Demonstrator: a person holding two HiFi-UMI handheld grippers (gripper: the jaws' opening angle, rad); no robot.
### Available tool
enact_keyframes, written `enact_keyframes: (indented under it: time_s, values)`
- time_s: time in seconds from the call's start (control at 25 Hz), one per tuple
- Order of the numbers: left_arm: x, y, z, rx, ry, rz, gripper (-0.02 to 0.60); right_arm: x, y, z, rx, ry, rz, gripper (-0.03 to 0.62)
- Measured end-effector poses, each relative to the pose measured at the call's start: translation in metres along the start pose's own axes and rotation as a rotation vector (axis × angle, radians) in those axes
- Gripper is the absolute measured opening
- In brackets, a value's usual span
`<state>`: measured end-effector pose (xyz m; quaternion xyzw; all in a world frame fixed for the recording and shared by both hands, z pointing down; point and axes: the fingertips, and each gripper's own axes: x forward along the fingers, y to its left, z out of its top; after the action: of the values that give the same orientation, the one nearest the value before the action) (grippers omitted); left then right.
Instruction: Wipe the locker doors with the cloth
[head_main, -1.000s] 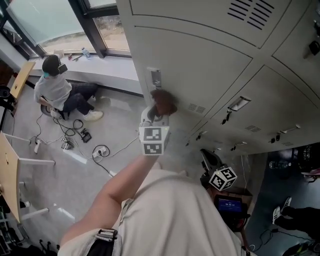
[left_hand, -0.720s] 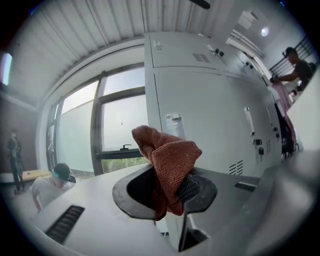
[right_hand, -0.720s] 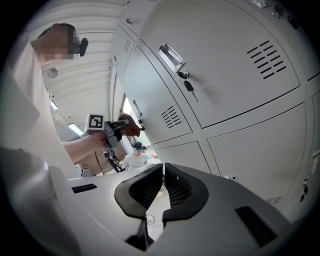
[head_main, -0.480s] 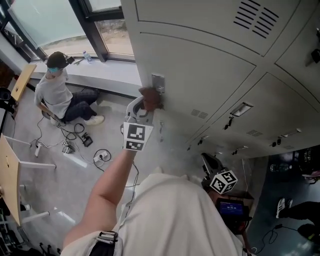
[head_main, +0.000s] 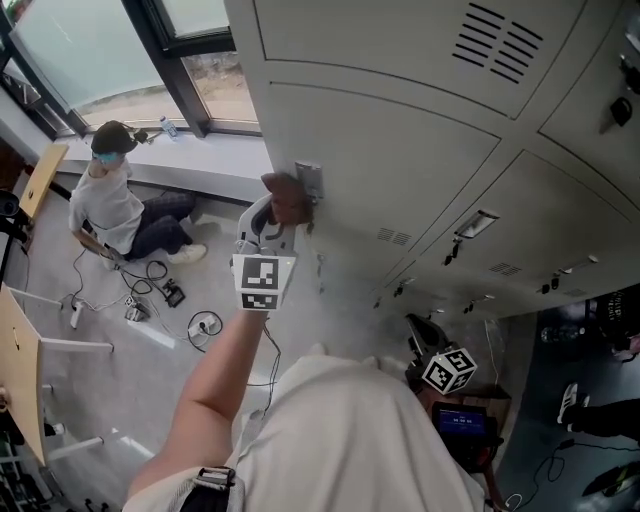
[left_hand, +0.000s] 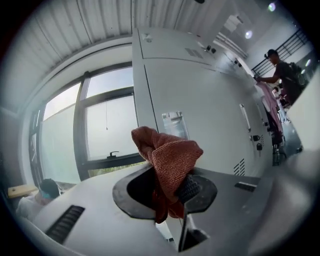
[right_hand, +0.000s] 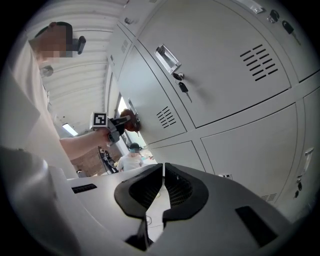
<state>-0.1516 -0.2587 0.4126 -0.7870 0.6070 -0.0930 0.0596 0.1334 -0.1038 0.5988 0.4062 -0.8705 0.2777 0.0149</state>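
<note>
At one locker door (head_main: 400, 160), just beside its latch plate (head_main: 309, 180), your left gripper (head_main: 280, 212) clamps the single reddish cloth (head_main: 284, 192). Your right gripper (right_hand: 163, 186) hangs low, its two jaws pressed together, empty.

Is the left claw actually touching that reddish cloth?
Touching. The left gripper view shows the left gripper with its jaws closed on the cloth, pinching its folds between them.
</note>
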Motion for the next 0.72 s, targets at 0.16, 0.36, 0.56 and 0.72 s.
enact_keyframes:
  time_s: [0.16, 0.36, 0.56, 0.72]
  values:
    - [-0.003, -0.006, 0.03, 0.043, -0.002, -0.007, 0.086, 0.005, 0.005, -0.001, 0.0, -0.002, 0.013, 0.023]
    - [0.004, -0.07, 0.046, 0.218, 0.005, -0.106, 0.086, 0.005, 0.001, -0.01, 0.012, 0.008, 0.005, 0.023]
    - [0.017, -0.15, 0.046, 0.369, -0.021, -0.201, 0.086, 0.002, 0.001, -0.003, 0.002, -0.005, 0.001, 0.023]
    - [0.024, -0.209, 0.053, 0.39, -0.07, -0.312, 0.086, -0.008, -0.006, 0.001, 0.008, -0.023, -0.021, 0.023]
